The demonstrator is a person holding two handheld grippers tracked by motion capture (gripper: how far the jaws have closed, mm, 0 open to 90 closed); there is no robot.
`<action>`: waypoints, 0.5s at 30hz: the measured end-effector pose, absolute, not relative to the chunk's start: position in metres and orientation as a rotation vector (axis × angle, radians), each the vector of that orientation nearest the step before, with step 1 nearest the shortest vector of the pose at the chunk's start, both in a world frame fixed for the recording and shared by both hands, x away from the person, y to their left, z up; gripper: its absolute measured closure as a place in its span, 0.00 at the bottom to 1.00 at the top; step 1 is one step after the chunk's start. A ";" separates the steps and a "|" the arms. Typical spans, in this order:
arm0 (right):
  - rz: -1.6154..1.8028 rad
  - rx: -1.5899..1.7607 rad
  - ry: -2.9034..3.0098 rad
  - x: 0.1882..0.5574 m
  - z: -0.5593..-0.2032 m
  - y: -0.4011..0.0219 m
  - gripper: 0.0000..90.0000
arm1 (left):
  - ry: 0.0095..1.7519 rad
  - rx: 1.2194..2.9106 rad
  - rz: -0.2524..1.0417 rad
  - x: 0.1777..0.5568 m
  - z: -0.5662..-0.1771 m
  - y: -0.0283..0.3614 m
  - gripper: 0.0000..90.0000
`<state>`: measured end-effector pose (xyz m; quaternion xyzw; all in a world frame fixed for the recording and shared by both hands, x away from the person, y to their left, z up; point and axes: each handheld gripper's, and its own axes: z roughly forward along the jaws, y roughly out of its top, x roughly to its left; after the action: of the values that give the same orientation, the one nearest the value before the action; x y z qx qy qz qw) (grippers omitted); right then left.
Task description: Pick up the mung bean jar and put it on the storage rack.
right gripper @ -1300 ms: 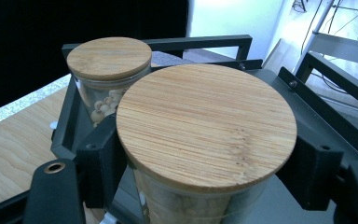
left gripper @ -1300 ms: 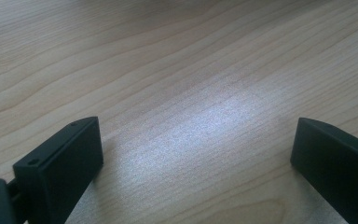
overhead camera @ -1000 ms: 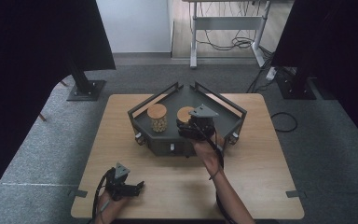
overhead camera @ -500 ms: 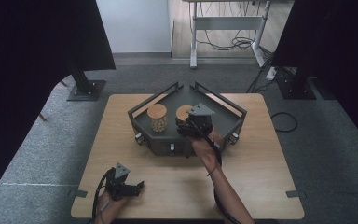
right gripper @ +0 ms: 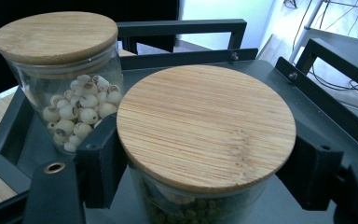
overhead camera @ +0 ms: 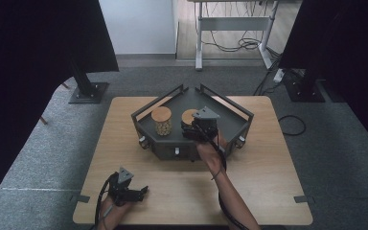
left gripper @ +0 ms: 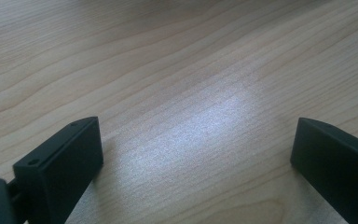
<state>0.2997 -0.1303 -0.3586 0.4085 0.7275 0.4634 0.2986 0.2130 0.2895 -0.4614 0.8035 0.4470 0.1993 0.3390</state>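
Right gripper view shows the right gripper (right gripper: 205,158) with its jaws clenched on the near jar (right gripper: 205,140), one black jaw on either side just under the bamboo lid; greenish beans show through the glass. Beside it stands the second jar (right gripper: 67,79), filled with pale round seeds. Both sit in the dark tray (overhead camera: 242,112) toward the far edge of the surface (overhead camera: 268,163).

Compared with a second ago, little has changed: in the high view the right gripper (overhead camera: 197,130) sits at the same jar (overhead camera: 188,116), grip unchanged, the jar not visibly lifted. I judge the grasp settled and a lift out of the tray the likely next step.

The left gripper (overhead camera: 133,192) rests near the near-left corner of the surface, jaws released and empty.
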 end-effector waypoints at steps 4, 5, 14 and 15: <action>1.236 1.087 1.933 0.300 -0.359 -0.131 0.28 | 1.164 2.092 0.519 0.213 -0.461 0.290 0.02; 1.239 1.092 1.933 0.300 -0.359 -0.132 0.28 | 1.164 2.092 0.519 0.213 -0.461 0.290 0.02; 1.251 1.110 1.936 0.301 -0.359 -0.136 0.27 | 1.163 2.093 0.519 0.213 -0.461 0.290 0.02; 1.252 1.110 1.937 0.301 -0.359 -0.136 0.27 | 1.163 2.093 0.518 0.213 -0.461 0.290 0.02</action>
<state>0.3013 -0.1360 -0.3593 0.4154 0.7250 0.4686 0.2869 0.2131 0.2895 -0.4614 0.8036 0.4468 0.1991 0.3390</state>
